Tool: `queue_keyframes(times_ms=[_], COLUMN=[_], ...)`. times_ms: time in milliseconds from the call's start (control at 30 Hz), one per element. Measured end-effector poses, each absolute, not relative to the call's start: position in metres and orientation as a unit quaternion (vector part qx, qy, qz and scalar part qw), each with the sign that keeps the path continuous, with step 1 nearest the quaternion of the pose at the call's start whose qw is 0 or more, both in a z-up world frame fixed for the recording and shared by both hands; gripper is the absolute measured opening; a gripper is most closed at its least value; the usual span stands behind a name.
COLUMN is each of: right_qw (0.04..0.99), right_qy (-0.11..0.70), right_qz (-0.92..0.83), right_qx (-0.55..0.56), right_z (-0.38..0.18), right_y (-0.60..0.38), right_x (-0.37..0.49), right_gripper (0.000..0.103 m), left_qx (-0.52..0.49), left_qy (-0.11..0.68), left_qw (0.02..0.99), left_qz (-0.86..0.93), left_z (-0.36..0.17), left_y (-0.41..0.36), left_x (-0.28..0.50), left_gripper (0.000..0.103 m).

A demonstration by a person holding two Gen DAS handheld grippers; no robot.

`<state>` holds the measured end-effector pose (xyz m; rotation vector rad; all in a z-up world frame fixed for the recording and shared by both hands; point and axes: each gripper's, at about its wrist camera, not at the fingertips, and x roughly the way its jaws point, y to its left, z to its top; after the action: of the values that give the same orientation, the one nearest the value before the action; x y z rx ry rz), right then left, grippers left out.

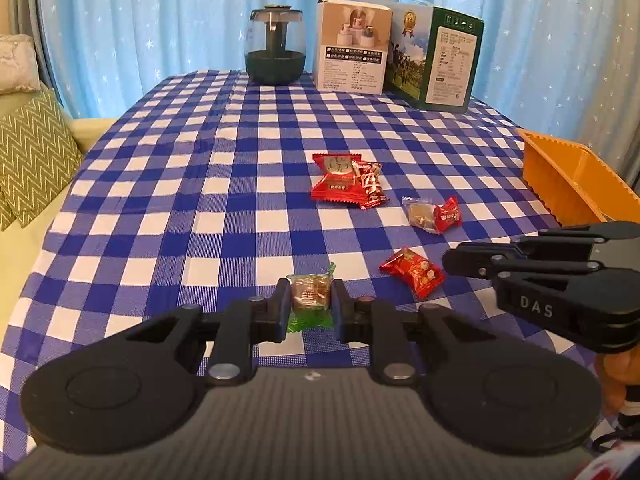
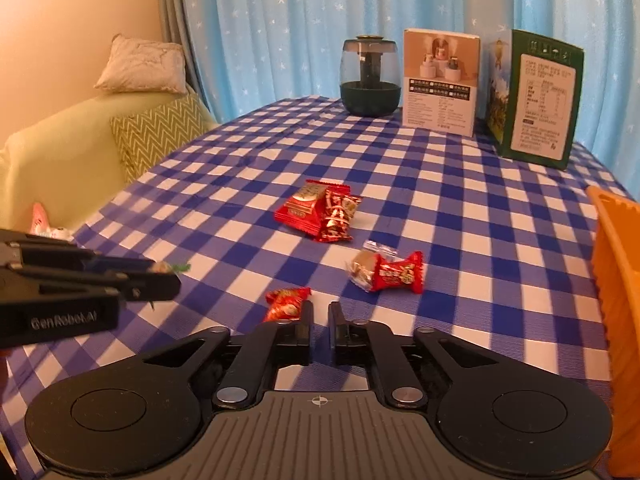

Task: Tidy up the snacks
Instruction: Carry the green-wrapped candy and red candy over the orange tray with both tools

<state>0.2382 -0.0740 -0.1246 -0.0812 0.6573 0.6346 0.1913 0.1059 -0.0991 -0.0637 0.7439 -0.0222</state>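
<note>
The left gripper (image 1: 310, 308) has its two fingers closed on a small green-wrapped snack (image 1: 310, 300). The snack stands between the pads, with its long side pointing away from the camera, toward 12 o'clock. It looks lifted just off the checked tablecloth (image 1: 180, 200), but that is hard to tell for sure.

The right gripper (image 2: 320, 332) holds nothing. Its fingers are nearly together, with only a thin gap between them.

The orange bin (image 1: 572, 184) sits at the table edge, at about 2 o'clock from the left gripper. It is much closer to the right gripper, at its 3 o'clock. So the green snack probably has to travel across to the right, past the other snacks, to land in the bin.

A red candy (image 2: 286, 304) lies just beside the right gripper's left finger, at about 11 o'clock, so the right hand is the nearer one for it. A clear-wrapped sweet with a red one (image 2: 386, 272) lies at its 1 o'clock. Two red packets (image 2: 320, 212) rest further off, near 12 o'clock.
</note>
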Motion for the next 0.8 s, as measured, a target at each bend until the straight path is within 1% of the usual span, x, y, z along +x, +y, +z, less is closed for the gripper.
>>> queue_keyframes(times_ms=[33,67,100,133,167,400,567,600,800], right_qw=[0.895,0.894,0.893,0.893,0.892,0.888,0.892,0.892,0.891], right_qy=[0.318,0.319,0.32,0.32,0.321,0.339,0.323,0.319,0.319], right_qz=[0.309,0.311,0.314,0.316,0.317,0.309,0.308,0.308,0.306], right_qx=[-0.039,-0.037,-0.034,-0.031,-0.029,-0.028,-0.076,-0.084,-0.102], right_z=[-0.125,-0.126,-0.127,-0.128,-0.129,-0.139,-0.142,-0.143,-0.144], right_y=[-0.071,-0.068,-0.066,-0.064,-0.061,-0.05,-0.041,-0.039,-0.039], right_x=[0.239,0.24,0.241,0.243,0.244,0.256,0.25,0.248,0.24], right_gripper=[0.019,0.023,0.03,0.034,0.035,0.035,0.035,0.031,0.027], left_qx=[-0.035,-0.038,-0.04,-0.041,-0.043,-0.053,-0.053,-0.053,-0.049], left_qy=[0.365,0.366,0.367,0.368,0.368,0.373,0.375,0.375,0.375], left_qw=[0.93,0.93,0.929,0.929,0.929,0.927,0.925,0.925,0.926], left_qz=[-0.01,-0.009,-0.008,-0.006,-0.005,-0.002,-0.002,-0.003,-0.003], left_z=[-0.101,-0.102,-0.103,-0.104,-0.105,-0.109,-0.112,-0.112,-0.111], left_y=[0.107,0.109,0.11,0.111,0.112,0.116,0.116,0.115,0.111], left_x=[0.192,0.192,0.193,0.193,0.194,0.197,0.198,0.198,0.196], left_gripper=[0.019,0.019,0.019,0.019,0.019,0.019,0.019,0.019,0.019])
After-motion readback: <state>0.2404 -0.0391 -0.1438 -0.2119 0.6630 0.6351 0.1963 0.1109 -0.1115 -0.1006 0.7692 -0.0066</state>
